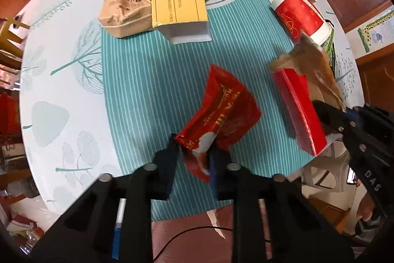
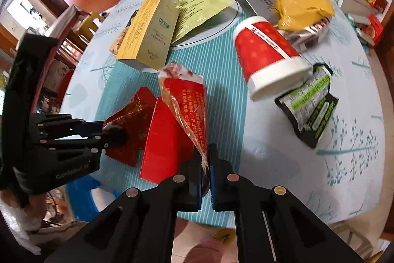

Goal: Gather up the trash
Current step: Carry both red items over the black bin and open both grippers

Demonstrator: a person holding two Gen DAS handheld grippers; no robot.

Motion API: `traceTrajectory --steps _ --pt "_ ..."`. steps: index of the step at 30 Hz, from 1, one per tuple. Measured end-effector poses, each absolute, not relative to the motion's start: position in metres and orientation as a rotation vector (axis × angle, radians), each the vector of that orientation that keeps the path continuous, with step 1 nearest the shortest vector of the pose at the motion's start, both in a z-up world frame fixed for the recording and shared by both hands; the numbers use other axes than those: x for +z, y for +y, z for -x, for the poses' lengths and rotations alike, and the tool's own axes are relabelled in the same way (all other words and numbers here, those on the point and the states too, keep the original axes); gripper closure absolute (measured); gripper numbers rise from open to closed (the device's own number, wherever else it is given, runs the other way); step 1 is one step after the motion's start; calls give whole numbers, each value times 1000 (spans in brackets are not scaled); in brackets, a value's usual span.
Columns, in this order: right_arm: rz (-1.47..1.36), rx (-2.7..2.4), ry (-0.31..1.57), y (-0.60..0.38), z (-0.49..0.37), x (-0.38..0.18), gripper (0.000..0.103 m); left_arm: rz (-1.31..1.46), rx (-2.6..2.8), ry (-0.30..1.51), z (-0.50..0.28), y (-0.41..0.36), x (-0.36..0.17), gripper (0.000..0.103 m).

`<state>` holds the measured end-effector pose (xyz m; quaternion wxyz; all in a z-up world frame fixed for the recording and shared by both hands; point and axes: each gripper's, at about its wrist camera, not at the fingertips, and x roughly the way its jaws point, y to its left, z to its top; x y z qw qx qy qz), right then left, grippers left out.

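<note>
Two pieces of trash are in my jaws at once. My left gripper [image 1: 197, 152] is pinching the torn end of a crumpled red wrapper [image 1: 221, 110], which is hanging above the striped tabletop [image 1: 138, 80] near its front edge. My right gripper [image 2: 206, 164] is nipping the clear film [image 2: 189, 120] that is wrapped loosely around a red box [image 2: 170, 134]; its jaws are pressed almost together on the film alone, not on the box.

That is the weak hold, I judge: the film could tear or slide off and drop the box. I am thinking slow, level travel is best, keeping the box low and the two loads apart so they do not snag. No bin is showing in either view, so I cannot say where these go.

More trash is lying on the tabletop: a red paper cup [image 2: 266, 53] on its side, a black-and-green pouch [image 2: 310, 105] just beside it, and a yellow carton [image 2: 147, 33].
</note>
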<state>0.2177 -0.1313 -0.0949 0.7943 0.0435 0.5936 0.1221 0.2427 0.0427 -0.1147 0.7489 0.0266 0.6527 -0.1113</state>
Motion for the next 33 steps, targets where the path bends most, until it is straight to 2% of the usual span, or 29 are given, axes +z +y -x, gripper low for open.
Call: traceTrajectory --steps 1,2,10,16,21,26,33 --pt "-110 266 1266 -134 -211 -90 98 -53 -244 1418 -236 40 -106 98" --pt "-123 270 1255 -137 -208 -85 98 -51 -244 1406 -232 39 -99 99" --pt "-159 344 1153 -165 -152 -30 99 -27 -224 1276 -180 33 -36 100" --pt "-168 404 1151 -187 -97 -19 98 39 -193 1155 -126 28 0 100" --pt "-187 427 1192 -202 -57 -31 98 66 -186 1108 -77 13 1 100" --pt "-206 417 1250 -207 -27 -54 98 43 -203 1137 -43 3 -12 100" --pt "-246 335 1355 -199 4 -118 98 10 -215 1257 -18 -3 -71 100"
